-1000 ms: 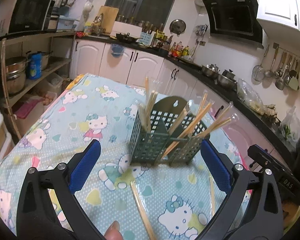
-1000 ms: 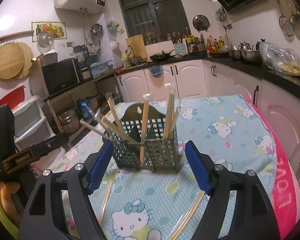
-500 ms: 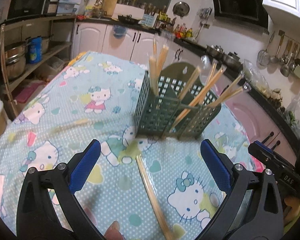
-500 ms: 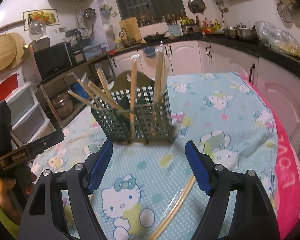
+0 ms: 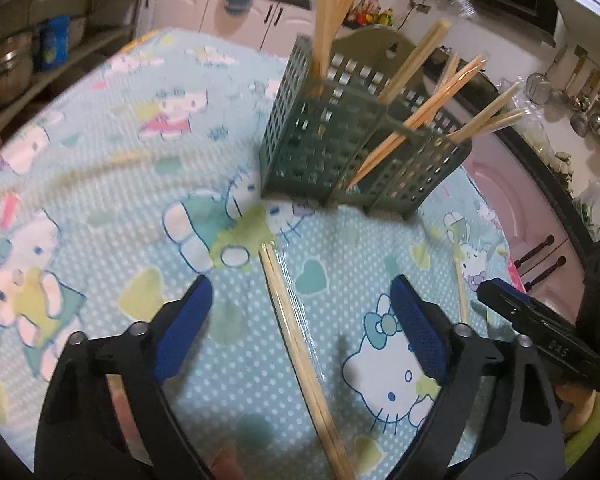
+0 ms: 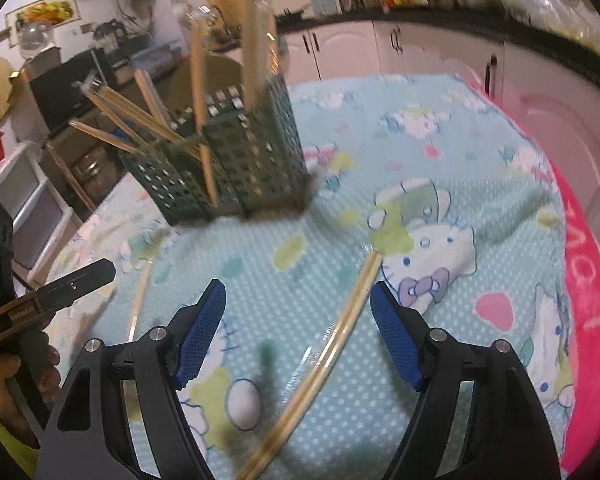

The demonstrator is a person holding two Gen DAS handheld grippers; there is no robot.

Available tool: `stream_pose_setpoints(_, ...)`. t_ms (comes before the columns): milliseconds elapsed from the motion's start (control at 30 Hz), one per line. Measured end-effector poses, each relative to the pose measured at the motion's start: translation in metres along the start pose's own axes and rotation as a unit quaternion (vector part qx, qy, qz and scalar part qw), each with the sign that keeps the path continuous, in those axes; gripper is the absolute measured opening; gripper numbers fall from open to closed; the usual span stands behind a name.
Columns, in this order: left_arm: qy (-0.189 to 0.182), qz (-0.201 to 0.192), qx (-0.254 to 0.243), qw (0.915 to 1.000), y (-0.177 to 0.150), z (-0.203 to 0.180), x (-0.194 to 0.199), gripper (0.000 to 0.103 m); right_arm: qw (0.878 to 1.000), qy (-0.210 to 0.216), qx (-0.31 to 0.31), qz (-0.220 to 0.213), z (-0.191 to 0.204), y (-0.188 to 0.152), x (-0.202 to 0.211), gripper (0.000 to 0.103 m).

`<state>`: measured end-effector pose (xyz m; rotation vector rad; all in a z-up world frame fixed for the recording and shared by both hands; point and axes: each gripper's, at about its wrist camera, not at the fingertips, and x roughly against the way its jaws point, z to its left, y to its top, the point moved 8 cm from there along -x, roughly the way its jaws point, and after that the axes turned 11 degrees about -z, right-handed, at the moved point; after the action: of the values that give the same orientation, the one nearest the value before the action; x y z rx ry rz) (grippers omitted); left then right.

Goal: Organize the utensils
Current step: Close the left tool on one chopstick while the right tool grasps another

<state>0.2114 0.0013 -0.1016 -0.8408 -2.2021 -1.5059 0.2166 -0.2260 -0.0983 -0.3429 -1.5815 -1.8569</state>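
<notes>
1. The chopstick pair [image 5: 300, 356] between my left claw's blue pads [image 5: 184, 328] runs off the near frame edge; its end is unseen.
2. The wrapped pair [image 6: 320, 364] before my right claw is cut off the same way.
3. The green holder [image 6: 228, 160] is motion-blurred; I cannot count its chopsticks.
4. Far counter items are too small to tell.
</notes>
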Motion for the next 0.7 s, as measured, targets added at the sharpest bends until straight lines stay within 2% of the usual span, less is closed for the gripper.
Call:
stream_pose_setpoints(133,-0.003,0.021,0.017,0.9996,-0.007,0.004,-0.012,0.06,1.0,-0.008,-0.006,0.014,-0.008,-0.001,-0.013,0.072)
stream_pose_setpoints(333,-0.005,0.035,0.033,0.9988,-0.007,0.009,-0.024,0.056,0.999,-0.018,-0.023,0.038,-0.019,0.003,-0.04,0.059)
stream_pose_setpoints(433,0.001,0.037,0.039,0.9986,-0.004,0.013,-0.028,0.052,0.998,-0.024,-0.033,0.055,-0.022,0.0,-0.054,0.046)
stream_pose_setpoints(533,0.009,0.037,0.038,0.9986,0.0,0.015,-0.033,0.049,0.998,-0.029,-0.016,0.056,-0.018,0.0,-0.059,0.033)
stream_pose_setpoints(600,0.018,0.039,0.032,0.9986,0.002,0.015,-0.036,0.047,0.998,-0.015,-0.016,0.056,-0.014,0.0,-0.06,0.015)
stream_pose_setpoints(700,0.036,0.042,0.017,0.9983,0.005,0.013,-0.043,0.041,0.998,0.008,-0.008,0.058,-0.005,-0.001,-0.059,0.008)
